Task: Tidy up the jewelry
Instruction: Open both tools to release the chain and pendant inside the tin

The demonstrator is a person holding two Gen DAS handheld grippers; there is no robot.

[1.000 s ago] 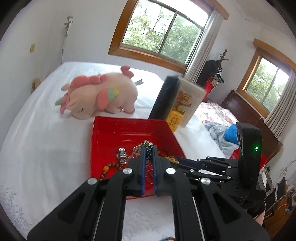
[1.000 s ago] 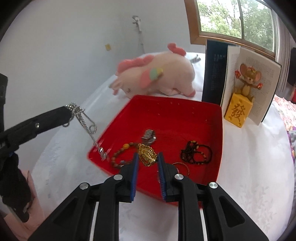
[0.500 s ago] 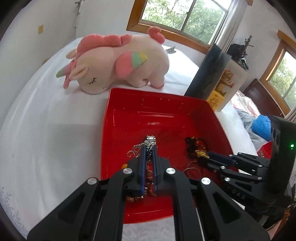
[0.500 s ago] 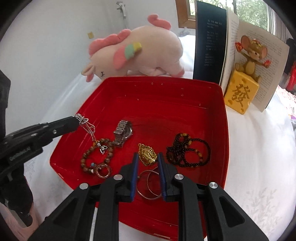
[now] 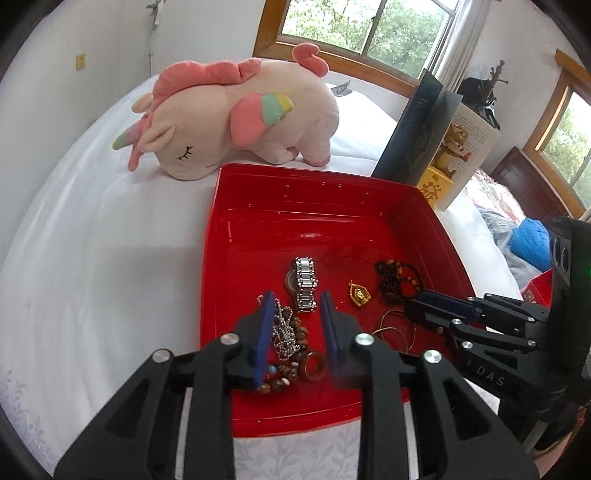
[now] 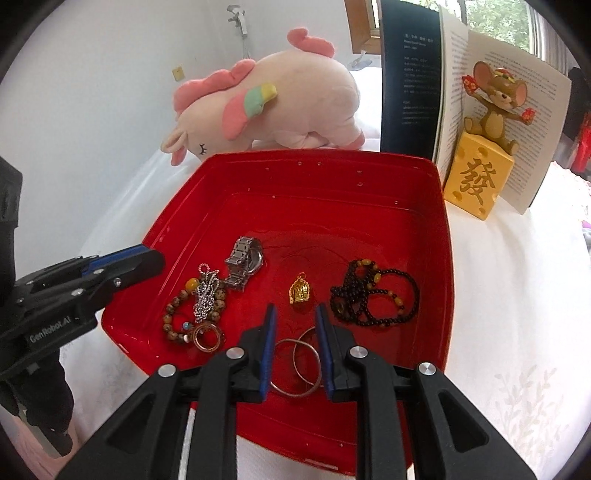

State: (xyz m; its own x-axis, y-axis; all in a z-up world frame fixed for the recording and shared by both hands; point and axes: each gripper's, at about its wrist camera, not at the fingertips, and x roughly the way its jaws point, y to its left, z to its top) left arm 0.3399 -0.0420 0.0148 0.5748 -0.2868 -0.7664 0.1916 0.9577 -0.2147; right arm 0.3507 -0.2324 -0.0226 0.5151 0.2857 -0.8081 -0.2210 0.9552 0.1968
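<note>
Lying heaped on brown beads, silver chain (image 6: 207, 293) in red tray (image 6: 314, 177).

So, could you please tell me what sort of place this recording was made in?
Most likely a home bedroom: the red tray sits on a white-sheeted bed beside a plush unicorn, with wood-framed windows and a dark wooden headboard beyond.

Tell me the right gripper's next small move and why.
Probably lower the right gripper and close on the thin bangles. It is open, they lie between its fingers on the red tray, and the left gripper is open, holding nothing.
</note>
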